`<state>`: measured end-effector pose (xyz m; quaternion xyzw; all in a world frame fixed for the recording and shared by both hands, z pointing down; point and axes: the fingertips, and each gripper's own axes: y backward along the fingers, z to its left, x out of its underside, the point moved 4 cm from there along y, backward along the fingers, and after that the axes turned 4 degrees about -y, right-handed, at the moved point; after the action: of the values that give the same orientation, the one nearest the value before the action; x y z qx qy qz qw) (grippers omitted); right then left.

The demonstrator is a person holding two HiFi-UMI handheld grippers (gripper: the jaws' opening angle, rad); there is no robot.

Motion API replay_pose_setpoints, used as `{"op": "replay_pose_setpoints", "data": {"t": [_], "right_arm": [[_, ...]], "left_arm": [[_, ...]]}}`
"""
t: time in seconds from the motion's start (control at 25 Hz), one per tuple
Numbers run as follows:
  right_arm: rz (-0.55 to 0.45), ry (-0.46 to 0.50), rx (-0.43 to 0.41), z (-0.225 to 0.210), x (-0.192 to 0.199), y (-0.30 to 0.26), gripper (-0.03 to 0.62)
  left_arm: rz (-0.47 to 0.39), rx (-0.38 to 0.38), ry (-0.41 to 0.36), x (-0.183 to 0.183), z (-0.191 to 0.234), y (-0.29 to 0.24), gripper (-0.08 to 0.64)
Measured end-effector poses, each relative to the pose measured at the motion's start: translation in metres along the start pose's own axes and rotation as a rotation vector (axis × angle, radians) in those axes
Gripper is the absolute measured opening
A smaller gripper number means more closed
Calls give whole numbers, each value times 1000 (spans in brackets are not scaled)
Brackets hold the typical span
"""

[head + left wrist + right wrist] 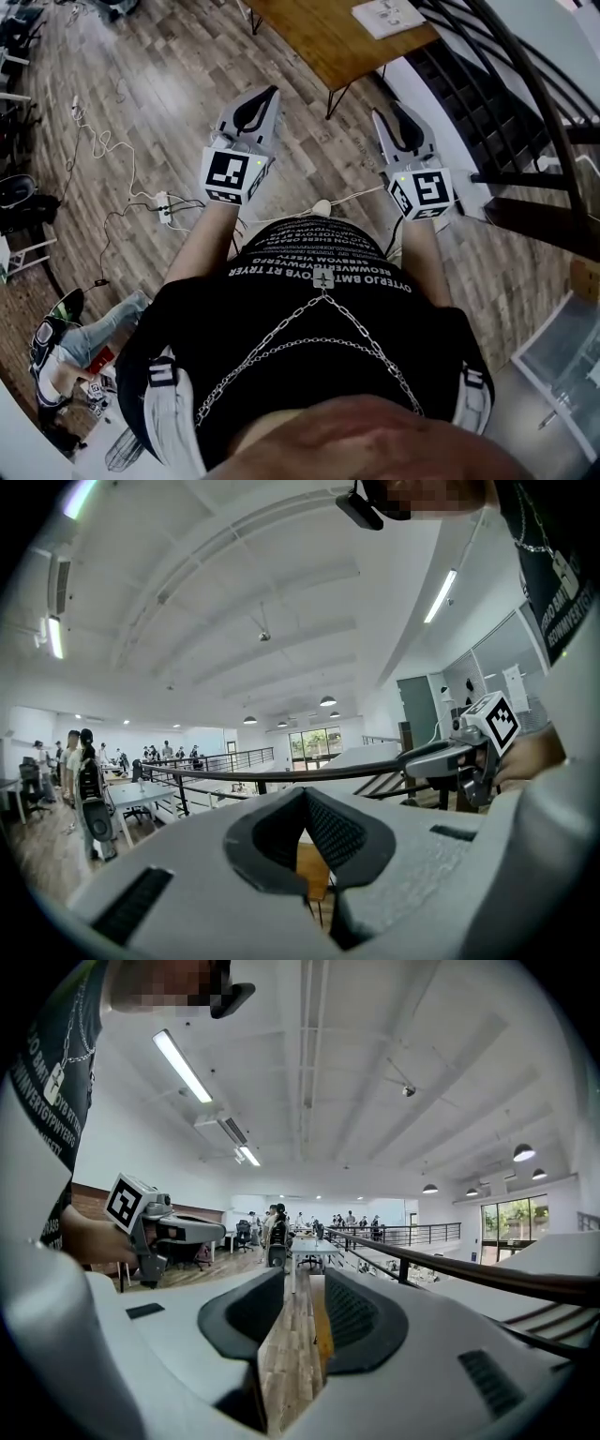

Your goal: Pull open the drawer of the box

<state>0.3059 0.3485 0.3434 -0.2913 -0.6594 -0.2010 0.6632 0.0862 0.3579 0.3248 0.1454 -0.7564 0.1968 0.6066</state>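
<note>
From the head view we hold the left gripper (272, 92) and right gripper (388, 116) out level over the plank floor (141, 94), short of a wooden table (319, 37) that carries a flat white object (389, 16). We cannot tell whether that is the box, and no drawer shows anywhere. In the left gripper view the pad tips meet with nothing between them, and only a sliver of the table shows behind. In the right gripper view the pads stand partly apart, empty, with floor showing through the gap and people far off. We judge such a box light and apt to slide, so we would brace its body with one gripper and pinch the drawer's front lip or knob with the other.
</note>
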Motion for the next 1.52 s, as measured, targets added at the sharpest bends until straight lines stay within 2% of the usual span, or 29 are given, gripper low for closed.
{"op": "replay_pose_setpoints", "data": {"t": [0.32,0.52,0.92,1.32,1.52], "right_arm": [[18,-26,-49,-31,19,-9,115],[27,-39,-99,-25,22,-15,116],[31,-73,-125,-14,31,-23,115],[45,-45,-107,-6,25,-65,110],[49,-59,-149,5,19,-105,107]], "left_arm": [[39,-29,-6,6,-16,-17,5],[67,-58,0,10,-11,-10,5],[100,-42,13,25,-6,-2,5],[45,-7,37,33,33,-33,5],[67,-23,69,46,66,-38,5]]}}
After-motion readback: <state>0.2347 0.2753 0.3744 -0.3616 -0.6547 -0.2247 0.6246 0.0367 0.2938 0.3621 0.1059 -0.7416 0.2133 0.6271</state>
